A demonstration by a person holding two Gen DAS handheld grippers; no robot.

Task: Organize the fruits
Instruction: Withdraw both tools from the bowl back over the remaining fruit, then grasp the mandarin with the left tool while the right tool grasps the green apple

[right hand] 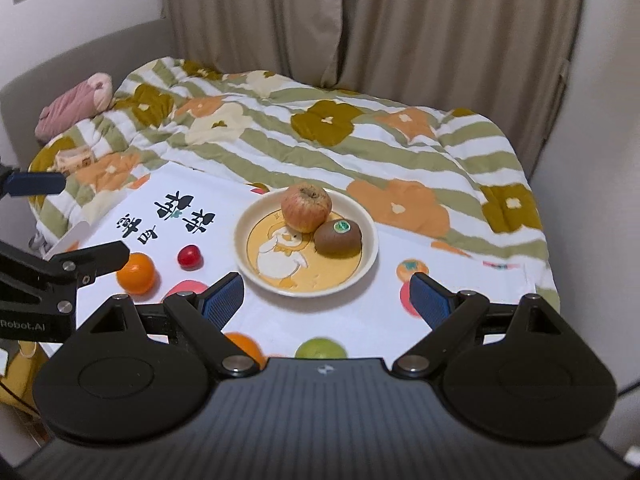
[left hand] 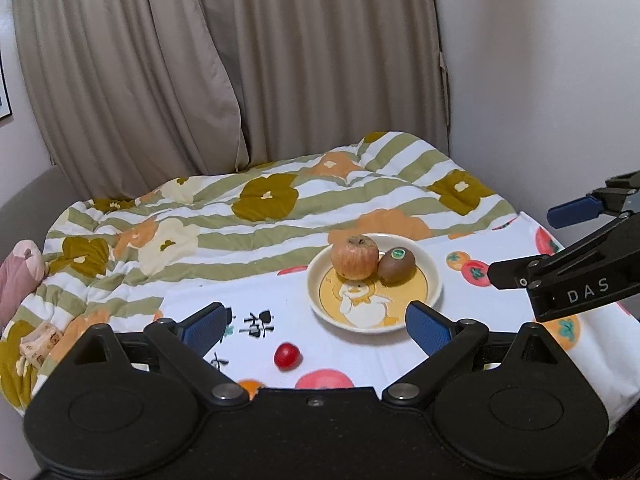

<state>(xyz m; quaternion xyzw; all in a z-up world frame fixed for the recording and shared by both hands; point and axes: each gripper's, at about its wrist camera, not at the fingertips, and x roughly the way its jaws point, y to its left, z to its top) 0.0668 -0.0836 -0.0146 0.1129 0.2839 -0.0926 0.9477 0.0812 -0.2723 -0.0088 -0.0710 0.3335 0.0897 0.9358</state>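
A cream plate (left hand: 434,280) (right hand: 370,236) with a duck picture holds a red-yellow apple (left hand: 354,257) (right hand: 306,208) and a brown kiwi (left hand: 397,266) (right hand: 338,238). A small red tomato (left hand: 287,355) (right hand: 189,257) lies on the white printed cloth, left of the plate. An orange (right hand: 136,273) lies beside it, and a second orange (right hand: 244,346) and a green fruit (right hand: 320,349) lie close under my right gripper. My left gripper (left hand: 318,330) is open and empty above the tomato. My right gripper (right hand: 326,302) is open and empty in front of the plate.
The white printed cloth (left hand: 500,320) (right hand: 360,320) lies over a striped floral quilt (left hand: 240,216) (right hand: 320,128) on a bed. A pink plush toy (right hand: 76,108) and a small packet (left hand: 40,344) lie at the left. Curtains (right hand: 360,20) hang behind.
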